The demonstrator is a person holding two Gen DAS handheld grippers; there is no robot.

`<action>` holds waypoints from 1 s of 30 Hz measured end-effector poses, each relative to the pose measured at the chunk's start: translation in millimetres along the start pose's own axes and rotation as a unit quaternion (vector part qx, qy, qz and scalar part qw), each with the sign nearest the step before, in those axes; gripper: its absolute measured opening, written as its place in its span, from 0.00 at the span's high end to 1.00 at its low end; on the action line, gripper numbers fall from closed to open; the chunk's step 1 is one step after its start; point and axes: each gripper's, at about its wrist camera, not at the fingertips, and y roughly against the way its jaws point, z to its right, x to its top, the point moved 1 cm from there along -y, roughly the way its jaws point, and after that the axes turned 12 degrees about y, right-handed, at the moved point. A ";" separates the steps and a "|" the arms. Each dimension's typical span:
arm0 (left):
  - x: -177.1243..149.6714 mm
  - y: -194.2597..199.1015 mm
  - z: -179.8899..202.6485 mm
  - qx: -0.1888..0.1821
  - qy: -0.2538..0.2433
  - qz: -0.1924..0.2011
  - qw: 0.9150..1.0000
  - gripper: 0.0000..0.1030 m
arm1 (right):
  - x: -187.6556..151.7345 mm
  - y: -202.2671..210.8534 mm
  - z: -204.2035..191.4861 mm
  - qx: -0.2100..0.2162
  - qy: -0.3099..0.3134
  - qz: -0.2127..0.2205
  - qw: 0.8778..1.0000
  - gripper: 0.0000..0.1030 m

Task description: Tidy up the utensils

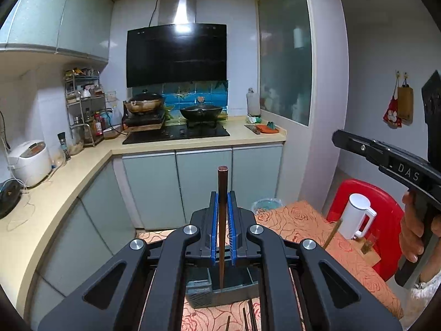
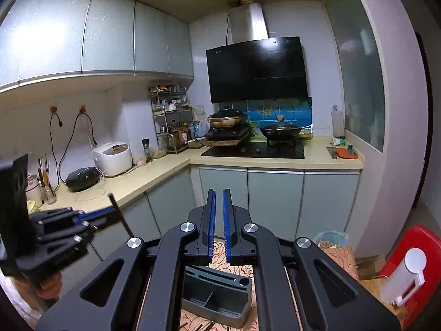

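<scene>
Blue-padded fingers (image 1: 215, 220) of the left gripper (image 1: 222, 195) are clamping a dark brown chopstick (image 1: 222, 193), which is standing upright between them, its blunt end sticking up past the fingertips and its thin end pointing down toward the grey utensil holder (image 1: 198, 298) directly below. That holder is sitting on a rose-patterned tablecloth (image 1: 297, 218); in the right wrist view its slotted top and round hole are showing, and its open compartments (image 2: 209, 300) are looking empty. More chopsticks (image 1: 246, 317) are lying on the cloth just nearer than the holder. The right gripper (image 2: 219, 193) is closed with nothing between its pads, the blue fingers (image 2: 226, 220) standing a narrow slit apart above the holder. To the right of the left fingers, a white lidded jug (image 1: 358, 216) is standing on the table, and the other gripper's black body is reading "DAS" (image 1: 408, 172) in pale letters, a hand (image 1: 413, 229) wrapped around its grip.
</scene>
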 end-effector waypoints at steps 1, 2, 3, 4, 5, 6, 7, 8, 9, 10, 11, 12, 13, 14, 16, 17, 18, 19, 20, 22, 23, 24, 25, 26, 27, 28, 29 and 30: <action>-1.3 -6.7 0.7 -0.002 0.000 -0.003 1.000 0.94 | -0.6 -3.4 0.5 0.003 -0.002 -0.002 1.000 0.94; -2.8 -11.8 0.6 -0.003 0.001 -0.006 1.000 0.94 | -1.8 -7.7 1.0 0.006 -0.002 -0.005 1.000 0.94; -4.7 -17.3 0.8 -0.004 0.003 -0.010 1.000 0.94 | -4.1 -11.4 1.2 0.007 -0.001 -0.008 1.000 0.94; -7.7 -24.5 -0.2 -0.004 0.006 -0.015 1.000 0.94 | -5.0 -12.8 0.0 0.008 0.000 -0.009 1.000 0.94; -10.3 -30.4 -1.6 -0.004 0.009 -0.019 1.000 0.94 | -8.6 -15.1 -1.1 0.011 0.001 -0.013 1.000 0.94; -12.4 -35.4 -2.5 -0.004 0.010 -0.023 1.000 0.94 | -12.0 -17.0 -1.0 0.014 0.001 -0.016 1.000 0.94; -15.8 -41.5 -3.1 -0.002 0.011 -0.026 1.000 0.94 | -15.5 -18.2 -0.8 0.015 0.002 -0.020 1.000 0.94; -19.0 -46.8 -3.5 0.000 0.010 -0.027 1.000 0.94 | -17.6 -18.2 -1.7 0.016 0.003 -0.022 1.000 0.94; -22.0 -51.6 -3.7 0.003 0.008 -0.027 1.000 0.94 | -20.4 -18.1 -1.5 0.017 0.002 -0.024 1.000 0.94; -24.7 -55.5 -3.5 0.006 0.006 -0.027 1.000 0.94 | -23.3 -17.8 -0.4 0.018 0.000 -0.026 1.000 0.94; -28.7 -60.7 -3.6 0.008 0.005 -0.028 1.000 0.94 | -26.9 -17.1 1.0 0.018 -0.002 -0.028 0.999 0.94; -32.4 -65.4 -4.0 0.011 0.004 -0.030 0.999 0.94 | -29.8 -16.0 2.2 0.018 -0.003 -0.029 0.999 0.94; -35.2 -68.8 -5.3 0.014 0.003 -0.032 0.999 0.94 | -33.7 -14.4 4.2 0.018 -0.005 -0.031 0.999 0.94; -39.7 -72.6 -6.5 0.016 0.003 -0.037 0.999 0.94 | -36.4 -12.7 5.7 0.017 -0.006 -0.033 0.999 0.94; -50.1 -80.4 -9.4 0.022 0.002 -0.047 0.999 0.94 | -40.6 -9.0 7.2 0.016 -0.005 -0.035 0.999 0.94; -54.7 -82.1 -10.5 0.025 0.002 -0.052 0.998 0.94 | -43.9 -6.6 9.0 0.016 -0.006 -0.038 0.999 0.94; -59.6 -84.4 -12.8 0.028 0.005 -0.056 0.998 0.93 | -45.7 -5.4 9.9 0.016 -0.006 -0.039 0.999 0.94; -62.7 -85.8 -14.4 0.030 0.008 -0.059 0.998 0.89 | -49.4 -2.7 11.5 0.015 -0.005 -0.042 0.999 0.94; -65.1 -86.2 -17.2 0.031 0.012 -0.063 0.997 0.84 | -51.4 -1.8 12.5 0.014 -0.005 -0.044 0.999 0.94; -65.7 -83.3 -21.2 0.038 0.019 -0.057 0.997 0.49 | -57.5 -0.3 16.5 0.014 -0.008 -0.050 0.999 0.94; -65.8 -79.5 -22.1 0.043 0.019 -0.048 0.998 0.47 | -61.8 1.5 19.1 0.013 -0.012 -0.053 0.998 0.94; -65.3 -77.1 -22.3 0.045 0.017 -0.044 0.998 0.46 | -64.9 2.6 21.6 0.011 -0.017 -0.056 0.998 0.94; -65.6 -72.9 -21.4 0.045 0.013 -0.041 0.998 0.45 | -68.3 3.6 24.1 0.009 -0.020 -0.058 0.998 0.94; -66.1 -69.8 -20.7 0.046 0.011 -0.038 0.998 0.43 | -72.7 4.9 27.0 0.006 -0.023 -0.062 0.998 0.94; -67.1 -64.8 -20.2 0.049 0.010 -0.033 0.998 0.39 | -77.0 6.2 30.2 0.003 -0.027 -0.064 0.998 0.94; -68.4 -59.5 -20.3 0.050 0.010 -0.029 0.998 0.36 | -81.5 7.4 33.8 0.001 -0.032 -0.068 0.997 0.94; -70.8 -54.0 -20.1 0.049 0.011 -0.026 0.998 0.35 | -87.8 9.1 38.5 -0.002 -0.041 -0.073 0.996 0.92; -73.3 -50.0 -19.9 0.048 0.011 -0.025 0.998 0.33 | -92.8 10.5 42.1 -0.005 -0.047 -0.076 0.996 0.92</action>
